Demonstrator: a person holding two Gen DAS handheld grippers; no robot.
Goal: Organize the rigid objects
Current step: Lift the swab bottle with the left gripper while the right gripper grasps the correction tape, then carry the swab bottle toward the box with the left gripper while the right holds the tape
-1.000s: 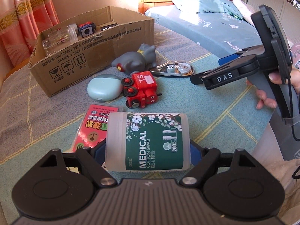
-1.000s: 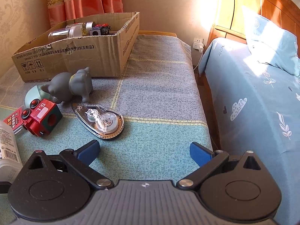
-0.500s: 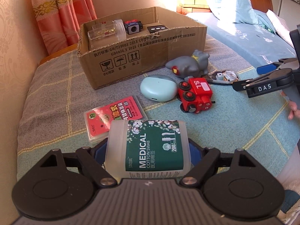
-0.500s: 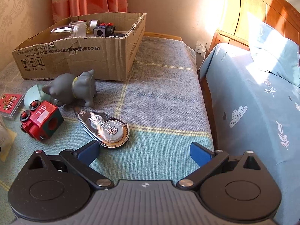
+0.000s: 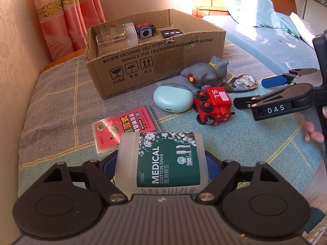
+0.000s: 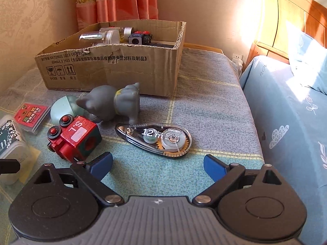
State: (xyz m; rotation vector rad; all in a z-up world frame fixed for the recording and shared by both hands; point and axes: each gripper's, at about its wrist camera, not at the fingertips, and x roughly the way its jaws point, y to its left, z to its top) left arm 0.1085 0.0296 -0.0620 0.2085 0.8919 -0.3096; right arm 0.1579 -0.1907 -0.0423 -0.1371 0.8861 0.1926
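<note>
Plastic tub: the cotton-swab tub (image 5: 161,161) lies on its side between the blue pads of the left gripper (image 5: 161,164), lifted clear of the blanket and short of the box.
Left gripper: closed onto the tub's two ends; the pads are mostly hidden behind it, so how squarely they bite I cannot tell.
Right gripper: the right gripper (image 6: 158,164) is wide open and holds nothing, low over the blanket just before the tape roller (image 6: 156,139).
Box: the box (image 5: 155,61) sits well ahead of the tub, already holding a clear jar (image 5: 116,34), a dark cube (image 5: 145,31) and a black slab (image 5: 172,33).
Slip risk: smooth, round plastic held only at its ends could likely twist or slide out if the carry is jerky.
Rim risk: a low approach may knock the torn near wall and push the light box away.
Landing risk: dropped from height, the tub could strike the jar or roll onto the cube.
Crossing risk: the right gripper, near the red train (image 6: 73,140) and grey toy (image 6: 114,104), may nudge them if it reaches carelessly.
</note>
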